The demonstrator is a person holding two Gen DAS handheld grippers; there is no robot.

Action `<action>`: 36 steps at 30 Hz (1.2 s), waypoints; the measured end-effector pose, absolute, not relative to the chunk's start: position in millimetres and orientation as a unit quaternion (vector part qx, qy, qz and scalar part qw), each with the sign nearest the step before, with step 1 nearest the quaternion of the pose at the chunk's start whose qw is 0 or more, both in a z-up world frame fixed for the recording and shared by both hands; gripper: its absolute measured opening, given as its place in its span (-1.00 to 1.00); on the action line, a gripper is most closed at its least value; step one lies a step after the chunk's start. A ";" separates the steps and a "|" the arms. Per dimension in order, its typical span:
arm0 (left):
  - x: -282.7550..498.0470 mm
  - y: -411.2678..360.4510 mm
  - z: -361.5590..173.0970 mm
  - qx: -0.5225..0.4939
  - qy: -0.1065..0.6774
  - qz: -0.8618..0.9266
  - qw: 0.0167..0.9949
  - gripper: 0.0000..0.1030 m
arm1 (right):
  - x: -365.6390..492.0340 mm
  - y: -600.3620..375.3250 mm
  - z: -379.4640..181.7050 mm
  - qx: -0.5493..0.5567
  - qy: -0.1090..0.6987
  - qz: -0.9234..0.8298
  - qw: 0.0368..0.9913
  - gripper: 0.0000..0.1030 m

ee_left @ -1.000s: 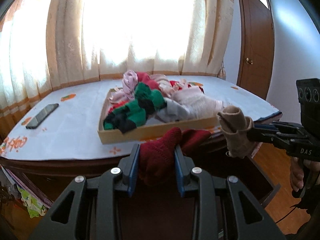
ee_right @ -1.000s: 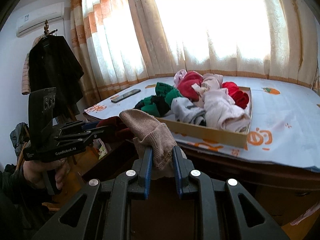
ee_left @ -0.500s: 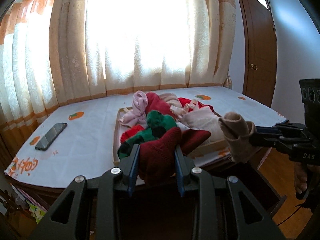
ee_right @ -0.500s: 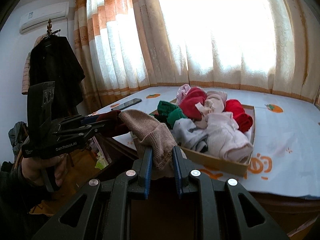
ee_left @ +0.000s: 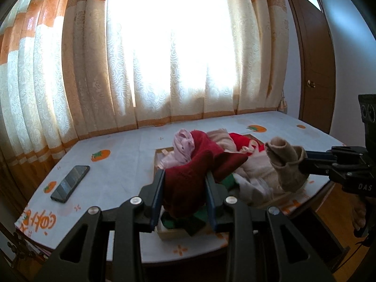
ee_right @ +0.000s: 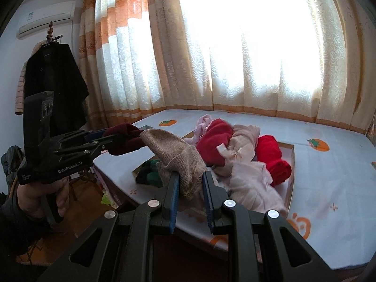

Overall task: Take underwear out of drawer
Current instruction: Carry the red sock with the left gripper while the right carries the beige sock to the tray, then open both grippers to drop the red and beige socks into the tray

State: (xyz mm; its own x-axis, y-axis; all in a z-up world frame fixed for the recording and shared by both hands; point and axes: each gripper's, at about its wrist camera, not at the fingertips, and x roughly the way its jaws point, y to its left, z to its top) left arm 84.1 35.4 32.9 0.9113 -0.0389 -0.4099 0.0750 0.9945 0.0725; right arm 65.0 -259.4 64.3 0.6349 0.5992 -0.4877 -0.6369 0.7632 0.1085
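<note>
My left gripper [ee_left: 185,181] is shut on a dark red knit garment [ee_left: 188,183], held above the near end of the wooden tray [ee_left: 174,235]. It also shows in the right wrist view [ee_right: 124,138]. My right gripper [ee_right: 190,183] is shut on a beige knit garment [ee_right: 176,152], held above the tray's near edge [ee_right: 290,176]; the garment also shows in the left wrist view [ee_left: 286,166]. The tray holds a heap of pink, red, green and cream clothes [ee_right: 235,150]. The drawer is mostly out of sight below.
The tray sits on a table with a white cloth printed with orange fruit [ee_left: 112,164]. A black phone [ee_left: 70,183] lies on its left part. Curtains [ee_left: 164,58] hang behind. A brown door [ee_left: 315,70] is at the right; a dark coat [ee_right: 54,87] hangs at the left.
Both grippers have risen and moved forward with their garments, from below the table edge to above the tray. The grips are unchanged.
</note>
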 end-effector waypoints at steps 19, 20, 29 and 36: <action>155.5 37.4 20.7 0.035 0.240 -0.014 0.970 -0.41 | 130.9 -230.1 52.0 -0.047 0.282 0.306 0.908 -0.58; 158.9 36.6 17.9 0.035 0.245 -0.015 0.969 -0.41 | 135.5 -229.1 49.3 -0.047 0.285 0.303 0.908 -0.58; 182.8 29.3 -7.4 0.039 0.282 -0.023 0.958 -0.39 | 162.6 -225.0 23.2 -0.049 0.320 0.285 0.902 -0.58; 190.3 26.3 -17.5 0.043 0.298 -0.024 0.953 -0.33 | 166.9 -222.9 19.5 -0.051 0.328 0.282 0.900 -0.57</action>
State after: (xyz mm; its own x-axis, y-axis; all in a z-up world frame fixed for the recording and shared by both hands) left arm 190.3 26.3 -17.5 0.8216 -0.0203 -0.5697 0.0712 0.9952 0.0673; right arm 166.9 -222.9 19.5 0.6256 0.4747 -0.6191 -0.5421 0.8352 0.0926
